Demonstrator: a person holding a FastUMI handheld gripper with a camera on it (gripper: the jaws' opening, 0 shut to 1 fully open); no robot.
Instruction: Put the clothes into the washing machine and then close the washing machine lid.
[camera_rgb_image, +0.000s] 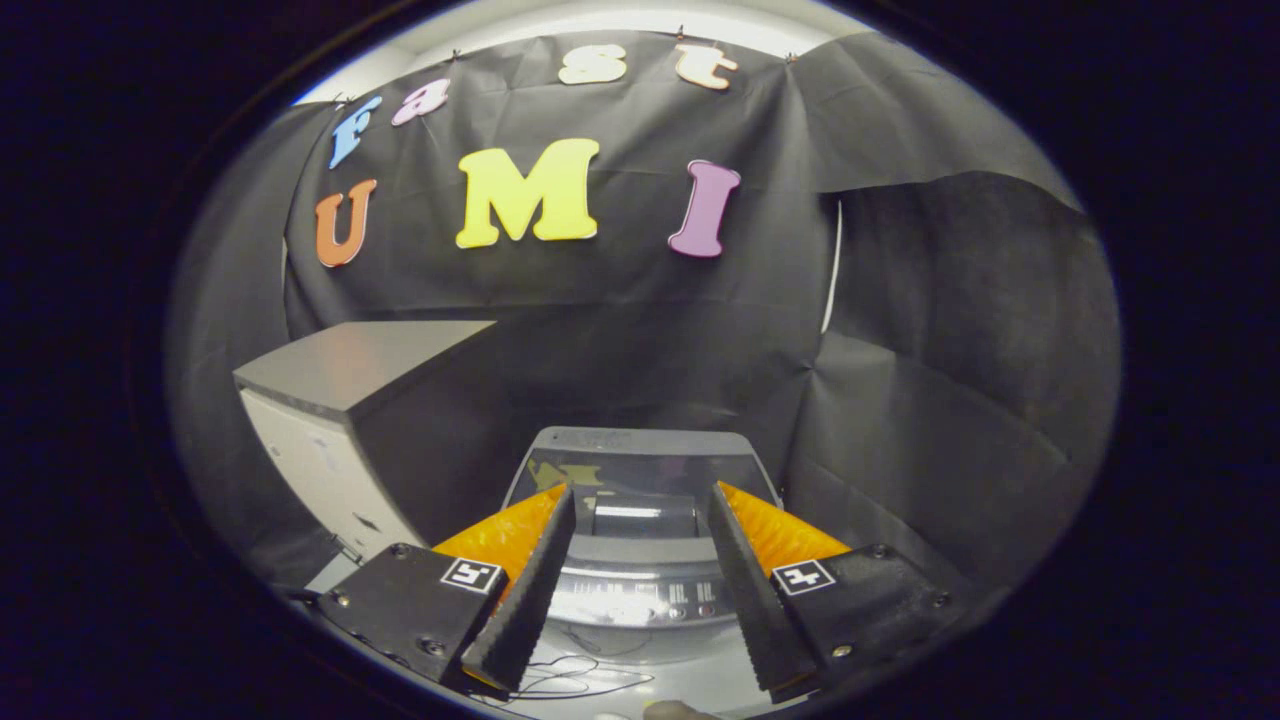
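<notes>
The washing machine (640, 445) stands low ahead of me against the black cloth wall, seen from above. Its dark glass lid (540, 468) lies flat on top and reflects some light. The control panel (640, 600) with small buttons runs along the near edge, between my fingers. My gripper (642, 492) hovers above the machine, open, with nothing between its fingers; the fingertips frame the lid's near part.
A white cabinet (360, 370) with a grey top stands to the left of the machine, taller than it. Black cloth walls close in behind and on the right. A thin dark cable (565, 675) lies on the machine's pale front surface below the panel.
</notes>
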